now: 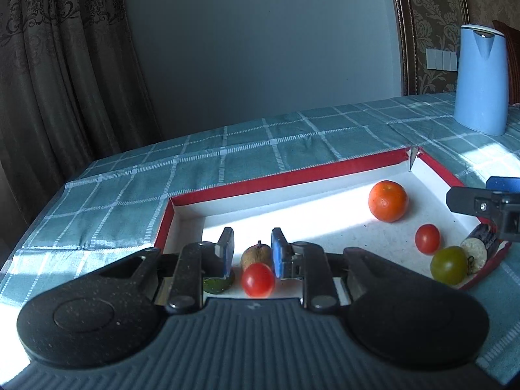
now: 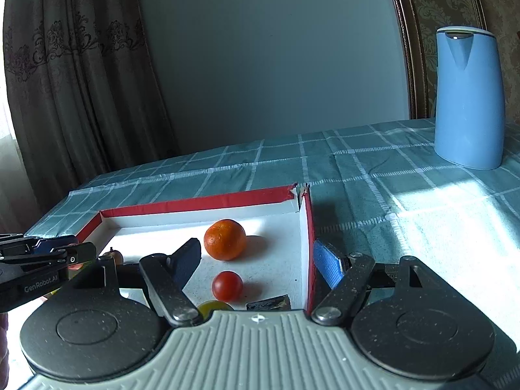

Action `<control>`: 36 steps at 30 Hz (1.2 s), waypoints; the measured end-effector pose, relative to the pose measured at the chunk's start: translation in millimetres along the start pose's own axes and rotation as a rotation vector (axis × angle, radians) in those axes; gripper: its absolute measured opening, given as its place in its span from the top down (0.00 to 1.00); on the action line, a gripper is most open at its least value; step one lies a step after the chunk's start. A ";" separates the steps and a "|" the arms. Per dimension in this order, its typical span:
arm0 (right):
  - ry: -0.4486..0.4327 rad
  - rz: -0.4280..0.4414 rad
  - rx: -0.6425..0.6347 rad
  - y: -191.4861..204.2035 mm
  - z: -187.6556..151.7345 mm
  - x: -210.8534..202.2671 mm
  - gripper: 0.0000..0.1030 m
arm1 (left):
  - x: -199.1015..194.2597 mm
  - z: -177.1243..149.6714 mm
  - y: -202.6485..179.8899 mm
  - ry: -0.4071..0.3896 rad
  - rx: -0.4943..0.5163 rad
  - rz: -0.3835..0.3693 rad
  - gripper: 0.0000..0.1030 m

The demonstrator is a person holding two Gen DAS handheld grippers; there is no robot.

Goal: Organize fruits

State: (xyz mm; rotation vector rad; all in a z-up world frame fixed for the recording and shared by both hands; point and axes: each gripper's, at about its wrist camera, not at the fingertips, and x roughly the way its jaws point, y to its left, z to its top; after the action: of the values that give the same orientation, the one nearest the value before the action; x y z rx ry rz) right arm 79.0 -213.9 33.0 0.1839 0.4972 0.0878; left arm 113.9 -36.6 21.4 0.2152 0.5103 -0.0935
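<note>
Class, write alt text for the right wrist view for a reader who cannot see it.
The open right gripper straddles the right wall of a red-edged white box, which holds an orange and a red cherry tomato. A blue jug stands behind on the checked tablecloth.

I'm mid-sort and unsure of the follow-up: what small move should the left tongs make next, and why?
Probably carry the small red tomato rightward and set it beside the other red tomato. The left tongs look shut on it, and putting like with like suits the sorting. The right tongs hang open at the right wall of the box, so keep clear of them.
</note>
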 end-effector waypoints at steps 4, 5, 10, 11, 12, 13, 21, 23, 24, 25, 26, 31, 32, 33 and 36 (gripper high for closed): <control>0.006 0.004 -0.012 2.2 -0.1 1.2 0.26 | 9.0 -5.3 1.2 -0.013 -0.010 0.022 0.31; 0.009 0.006 -0.014 2.7 -0.4 1.7 0.26 | 5.7 -9.2 1.4 -0.042 -0.001 0.043 0.24; 0.010 0.013 -0.029 4.8 -2.0 1.3 0.26 | -21.4 -17.2 9.1 -0.102 -0.035 0.057 0.09; 0.009 0.020 -0.025 4.6 -2.1 0.3 0.26 | -29.8 -20.1 12.2 -0.113 -0.050 0.056 0.09; 0.009 0.029 -0.022 4.6 -2.0 -0.8 0.26 | -36.8 -23.9 15.8 -0.123 -0.066 0.056 0.06; 0.009 0.036 -0.022 4.9 -2.0 -1.5 0.26 | -44.0 -28.5 19.9 -0.126 -0.088 0.057 0.00; 0.025 0.039 -0.054 12.6 -10.4 -5.6 0.26 | -62.4 -63.7 46.3 0.019 -0.215 -0.002 0.00; 0.017 0.055 -0.058 14.2 -13.2 -11.2 0.26 | -64.0 -67.6 47.9 0.026 -0.224 0.014 0.00; 0.014 0.065 -0.066 15.8 -15.0 -14.9 0.26 | -64.3 -68.7 47.0 0.030 -0.218 0.021 0.00; 0.009 0.074 -0.074 17.4 -17.1 -18.5 0.26 | -63.8 -69.2 44.7 0.034 -0.206 0.028 0.00; 0.001 0.083 -0.086 20.1 -20.8 -23.8 0.26 | -63.3 -69.3 41.6 0.036 -0.190 0.038 0.00; 0.012 0.113 -0.152 32.9 -42.2 -43.3 0.26 | -61.8 -71.1 21.3 0.026 -0.069 0.080 0.00; 0.014 0.108 -0.179 36.8 -46.6 -46.9 0.26 | -62.3 -71.2 17.9 0.021 -0.049 0.078 0.00; 0.015 0.094 -0.208 40.9 -50.5 -49.7 0.26 | -62.9 -71.6 15.3 0.018 -0.035 0.076 0.00; 0.027 0.078 -0.280 52.0 -59.8 -55.1 0.26 | -62.0 -72.2 14.5 0.021 -0.026 0.078 0.00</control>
State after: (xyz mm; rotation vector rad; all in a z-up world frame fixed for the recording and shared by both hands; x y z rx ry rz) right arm -0.1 -160.8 17.3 -0.0719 0.4991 0.2347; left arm 27.8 -3.9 -6.9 0.2102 0.5231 -0.0083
